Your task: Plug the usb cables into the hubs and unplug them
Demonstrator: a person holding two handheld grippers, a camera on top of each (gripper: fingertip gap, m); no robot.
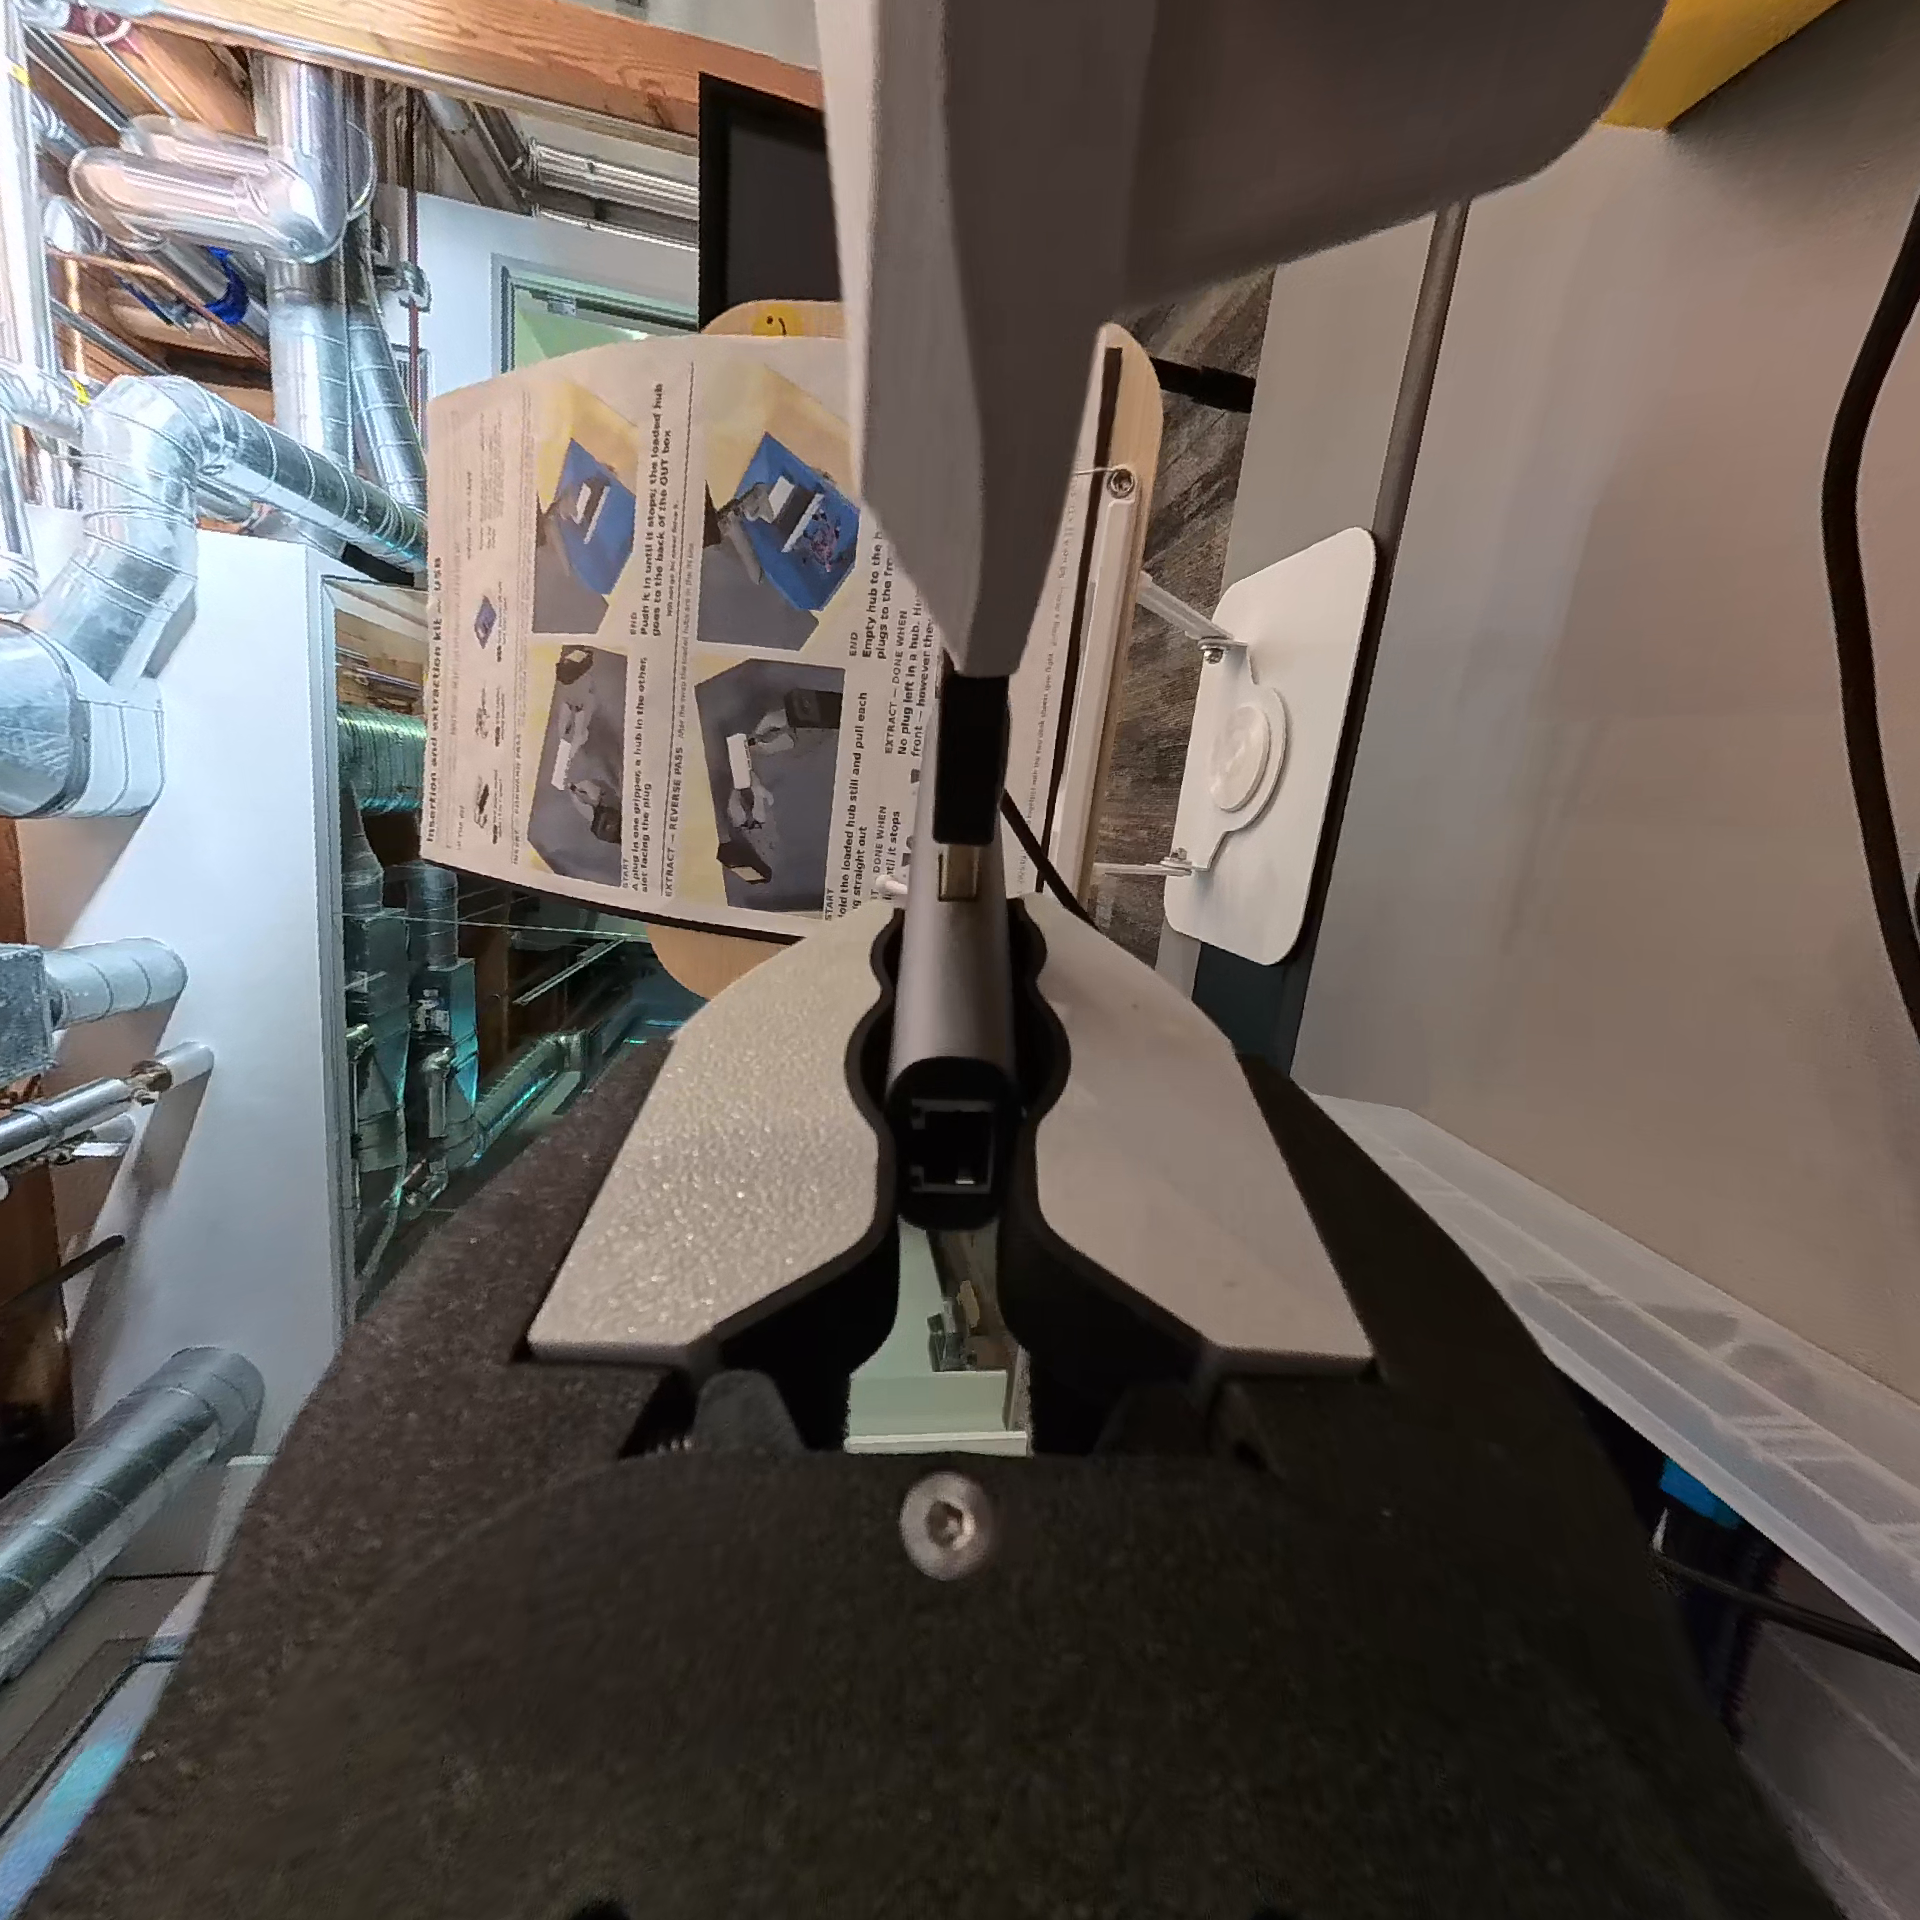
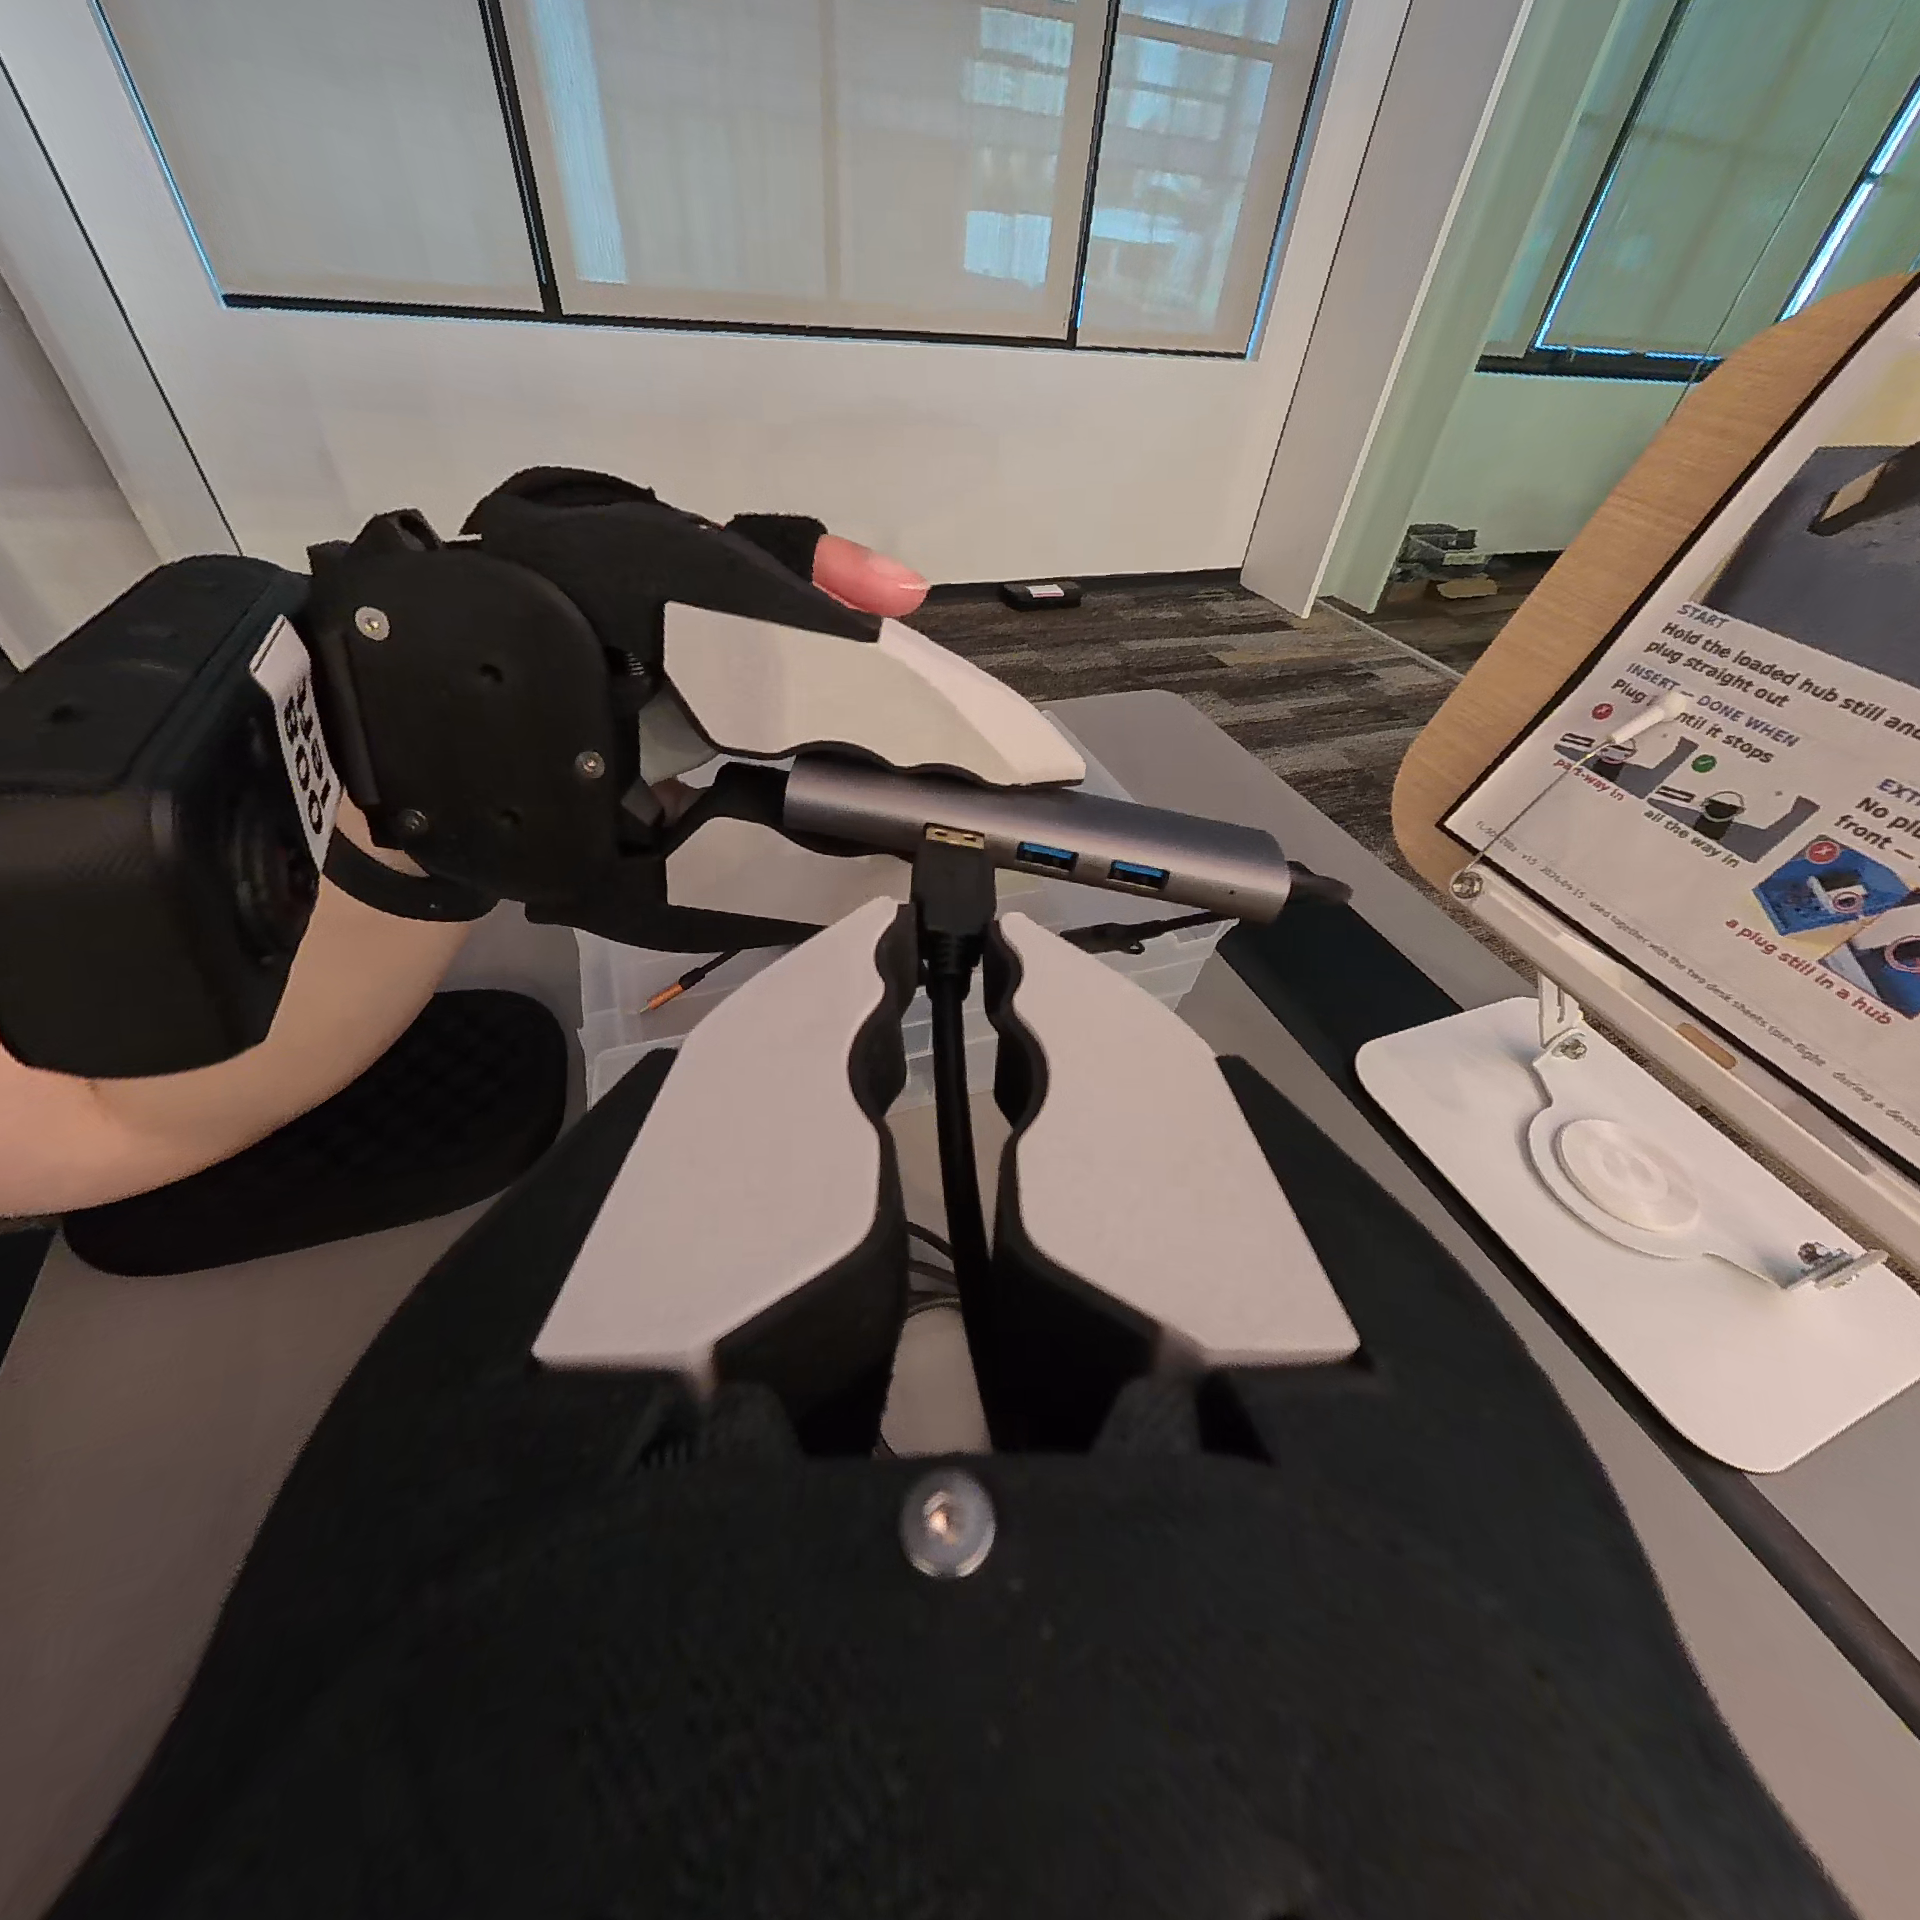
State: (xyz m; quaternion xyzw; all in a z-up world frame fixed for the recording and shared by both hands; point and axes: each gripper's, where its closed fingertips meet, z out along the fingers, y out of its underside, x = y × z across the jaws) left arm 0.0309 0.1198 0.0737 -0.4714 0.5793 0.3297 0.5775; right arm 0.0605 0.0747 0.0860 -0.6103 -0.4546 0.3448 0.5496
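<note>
Hub (image 2: 1049,826): grey bar held clear of the desk (image 2: 1382,894), pinched across its body by the left gripper (image 1: 951,1023). Its long axis runs along that gripper's fingers and crosswise to the right gripper (image 2: 940,935). Plug (image 2: 943,883): black, clamped between the right jaws, cable (image 2: 961,1174) trailing back between them. The plug tip sits at the mouth of a side port, metal end still showing, so seating appears partial. Plug axis stands square to the hub's long side; any push or pull should follow that line.
</note>
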